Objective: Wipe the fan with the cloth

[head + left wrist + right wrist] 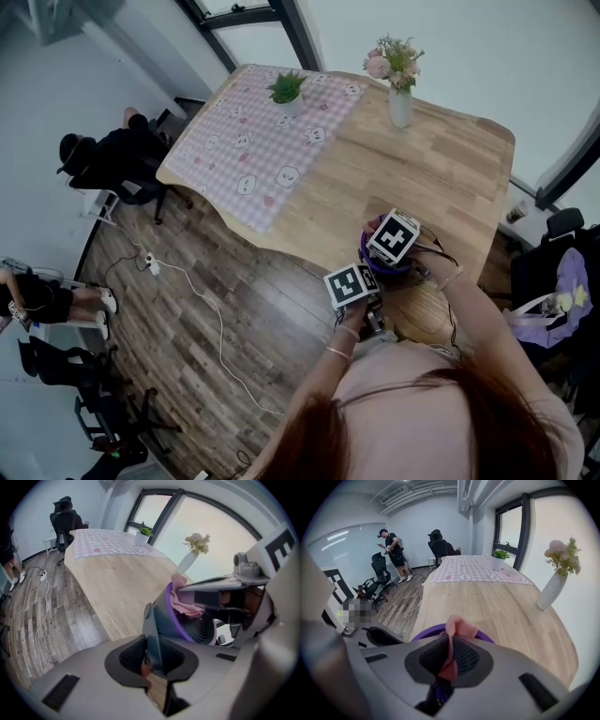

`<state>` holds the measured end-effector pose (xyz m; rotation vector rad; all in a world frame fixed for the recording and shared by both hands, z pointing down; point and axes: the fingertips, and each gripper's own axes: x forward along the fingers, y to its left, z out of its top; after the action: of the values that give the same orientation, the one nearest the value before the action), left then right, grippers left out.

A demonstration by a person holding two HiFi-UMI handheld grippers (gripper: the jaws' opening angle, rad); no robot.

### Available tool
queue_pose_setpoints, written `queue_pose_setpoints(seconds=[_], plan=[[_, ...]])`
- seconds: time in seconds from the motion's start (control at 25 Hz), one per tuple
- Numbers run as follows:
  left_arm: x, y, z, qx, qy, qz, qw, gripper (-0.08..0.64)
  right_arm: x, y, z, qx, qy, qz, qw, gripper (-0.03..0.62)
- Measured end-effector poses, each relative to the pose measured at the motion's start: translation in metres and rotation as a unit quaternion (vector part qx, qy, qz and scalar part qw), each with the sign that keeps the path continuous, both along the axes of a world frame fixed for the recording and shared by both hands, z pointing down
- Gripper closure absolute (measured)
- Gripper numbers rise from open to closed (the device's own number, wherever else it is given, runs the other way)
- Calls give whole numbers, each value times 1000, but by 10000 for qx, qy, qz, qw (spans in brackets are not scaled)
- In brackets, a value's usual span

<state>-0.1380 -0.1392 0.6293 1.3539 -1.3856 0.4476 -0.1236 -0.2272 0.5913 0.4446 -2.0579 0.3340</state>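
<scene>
The left tongs (152, 662) are closed on the flat grey stand of a small round grey fan with a purple rim (161, 613). They hold it over the near edge of the light wooden table (441, 169), close to the person's body. The right tongs (450, 660) are pinched shut on a crumpled pink cloth (461, 626), which lies against the fan's purple rim just above its dark grille. Further along the table stand a white vase of pink flowers (551, 590) and a small green potted plant (287, 90) on a pink checked tablecloth (253, 150)
</scene>
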Motion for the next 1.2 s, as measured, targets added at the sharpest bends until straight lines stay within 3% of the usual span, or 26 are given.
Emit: queue_pose_setpoints(seconds=[0.56,1.2], plan=[[0,1,2,-3,-8,-275,9996,500,25,-25,2,109,-40,606,9981,568],[0,2,4,-29,73,-489,9988,500,49,-21,4,195,266,595,9977,569]])
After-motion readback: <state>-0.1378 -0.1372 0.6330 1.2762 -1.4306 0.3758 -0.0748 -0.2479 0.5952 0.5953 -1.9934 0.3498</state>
